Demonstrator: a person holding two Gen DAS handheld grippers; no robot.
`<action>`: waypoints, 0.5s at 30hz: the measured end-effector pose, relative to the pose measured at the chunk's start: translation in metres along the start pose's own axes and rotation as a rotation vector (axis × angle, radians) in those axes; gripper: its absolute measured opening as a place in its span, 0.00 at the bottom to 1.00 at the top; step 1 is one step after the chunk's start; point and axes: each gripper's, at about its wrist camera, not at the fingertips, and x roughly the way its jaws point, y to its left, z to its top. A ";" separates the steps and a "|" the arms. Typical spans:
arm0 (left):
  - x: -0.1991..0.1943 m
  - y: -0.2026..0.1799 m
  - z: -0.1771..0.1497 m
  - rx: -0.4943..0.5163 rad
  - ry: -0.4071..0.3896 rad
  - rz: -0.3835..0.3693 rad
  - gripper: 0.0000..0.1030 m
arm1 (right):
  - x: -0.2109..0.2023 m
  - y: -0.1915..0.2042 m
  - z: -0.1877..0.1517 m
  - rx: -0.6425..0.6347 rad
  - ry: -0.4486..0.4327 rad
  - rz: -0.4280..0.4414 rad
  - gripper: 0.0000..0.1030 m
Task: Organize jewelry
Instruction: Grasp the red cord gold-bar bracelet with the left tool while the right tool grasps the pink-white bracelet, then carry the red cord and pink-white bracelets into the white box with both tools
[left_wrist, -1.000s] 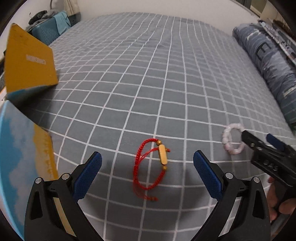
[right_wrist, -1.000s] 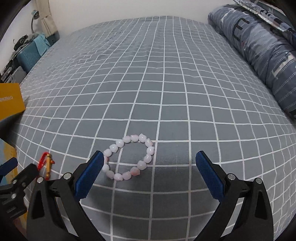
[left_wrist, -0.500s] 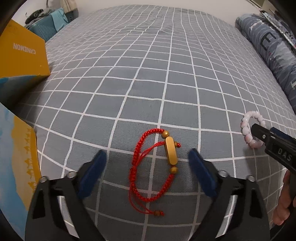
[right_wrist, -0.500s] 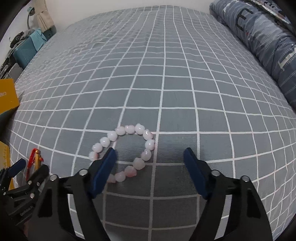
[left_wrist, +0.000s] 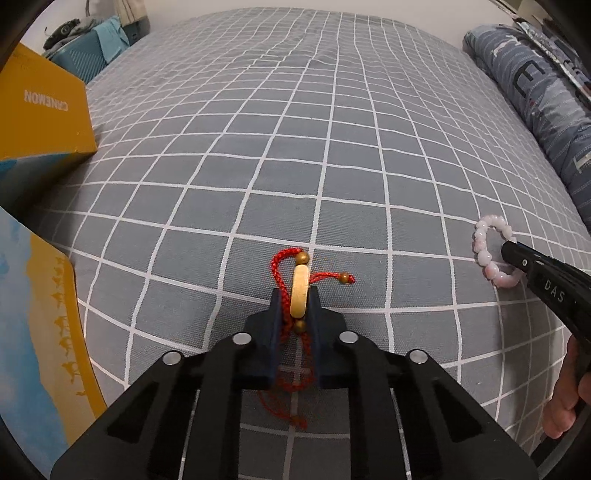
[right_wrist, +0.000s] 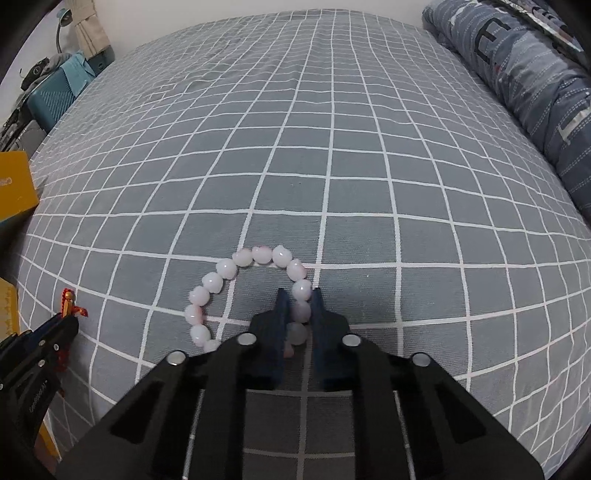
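A red cord bracelet (left_wrist: 300, 284) with a yellow bar and brown beads lies on the grey checked bedspread (left_wrist: 295, 147). My left gripper (left_wrist: 295, 301) is shut on it, fingers pressed to both sides of the bar. A pink bead bracelet (right_wrist: 243, 291) lies to the right; my right gripper (right_wrist: 300, 299) is shut on its right side, beads pinched between the blue pads. The pink bracelet (left_wrist: 491, 254) and the right gripper's tip show in the left wrist view. The red bracelet (right_wrist: 72, 306) shows at the left edge of the right wrist view.
An open yellow box (left_wrist: 40, 110) with its blue and yellow lid (left_wrist: 37, 332) stands at the left. A rolled blue-grey quilt (right_wrist: 524, 81) lies along the right side. A teal case (right_wrist: 51, 99) stands beyond the bed's far left corner.
Both grippers moved down and forward onto the bed and closed: the left one on the red cord bracelet, the right one on the pink bead bracelet.
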 end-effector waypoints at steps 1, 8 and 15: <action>-0.001 0.000 0.000 0.000 -0.002 0.000 0.11 | -0.001 -0.001 0.000 0.004 0.000 0.003 0.09; -0.010 -0.002 -0.001 0.010 -0.022 0.002 0.11 | -0.016 -0.003 0.001 0.026 -0.038 0.023 0.09; -0.030 -0.005 -0.002 0.013 -0.060 0.002 0.11 | -0.037 -0.003 0.003 0.025 -0.083 0.044 0.09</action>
